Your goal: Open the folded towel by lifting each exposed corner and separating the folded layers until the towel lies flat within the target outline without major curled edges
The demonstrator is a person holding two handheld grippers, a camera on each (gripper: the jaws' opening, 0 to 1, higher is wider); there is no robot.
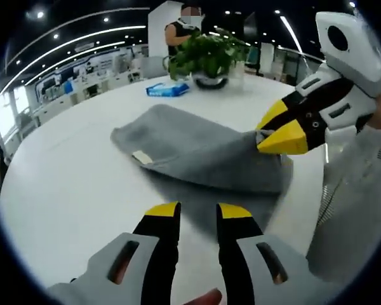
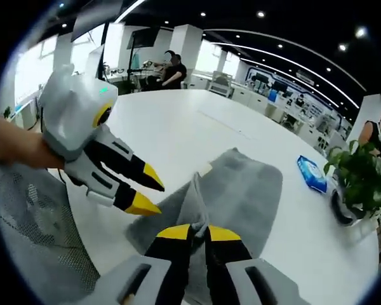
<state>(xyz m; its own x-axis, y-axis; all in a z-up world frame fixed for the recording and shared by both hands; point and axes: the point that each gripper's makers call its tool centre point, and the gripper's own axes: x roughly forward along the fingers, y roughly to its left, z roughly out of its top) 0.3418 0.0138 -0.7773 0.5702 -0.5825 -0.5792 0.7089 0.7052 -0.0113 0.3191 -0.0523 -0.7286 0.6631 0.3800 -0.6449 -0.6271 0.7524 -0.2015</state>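
Observation:
A grey towel [image 1: 197,149] lies folded on the white round table [image 1: 63,171], a small white label [image 1: 141,157] at its near edge. My right gripper [image 1: 265,135] comes in from the right and is shut on the towel's right corner, holding it slightly off the table. In the right gripper view the pinched fold of towel [image 2: 195,200] rises as a ridge between the shut jaws of my right gripper [image 2: 199,232]. My left gripper [image 1: 198,213] is open with nothing between its jaws, just short of the towel's near edge. It shows as the left gripper [image 2: 151,192] beside the ridge.
A potted plant [image 1: 209,57] and a blue packet [image 1: 167,89] stand at the table's far side, beyond the towel. A person [image 1: 184,28] stands behind the plant. A grey mesh sleeve [image 1: 355,210] hangs at the right. Bare table [image 2: 178,127] stretches left of the towel.

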